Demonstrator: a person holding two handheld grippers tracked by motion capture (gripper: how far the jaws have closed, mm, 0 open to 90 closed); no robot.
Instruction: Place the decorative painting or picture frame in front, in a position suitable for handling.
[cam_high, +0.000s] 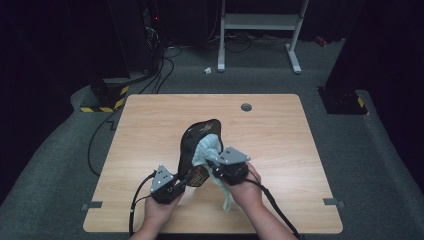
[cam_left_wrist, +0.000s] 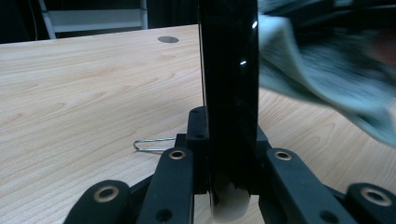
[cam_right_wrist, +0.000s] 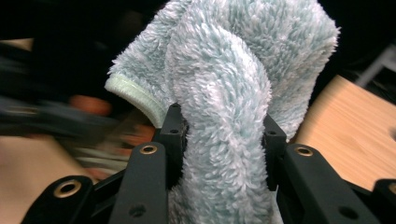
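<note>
The black plate (cam_high: 195, 145) stands on edge near the middle of the wooden table (cam_high: 150, 130), tilted a little, its glossy inner face turned toward my right side and a patterned patch showing low on it in the high view. I have its lower rim clamped in my left gripper (cam_high: 186, 181) — in the left gripper view the plate (cam_left_wrist: 229, 84) rises straight up between the two black jaws, which are closed tight against both of its faces, a pale part of the rim showing at the bottom. Against the plate's inner face presses the pale blue fluffy cloth (cam_high: 206, 149), bunched up, with one loose tail hanging down past my right hand to the table. My right gripper (cam_high: 216, 167) has the cloth pinched in a thick fold: in the right gripper view the cloth (cam_right_wrist: 224, 107) swells out above and below the jaws, which are squeezed in on it from both sides, a stitched hem curling off to the left. From the left gripper view the same cloth (cam_left_wrist: 327, 79) shows blurred just beside the plate. Further out, a thin wire clip (cam_left_wrist: 152, 143) lies on the wood near my left jaws, and a round grey grommet (cam_high: 246, 107) sits in the table's far edge — beyond it, the legs of a white frame (cam_high: 260, 30) stand on the dark floor
</note>
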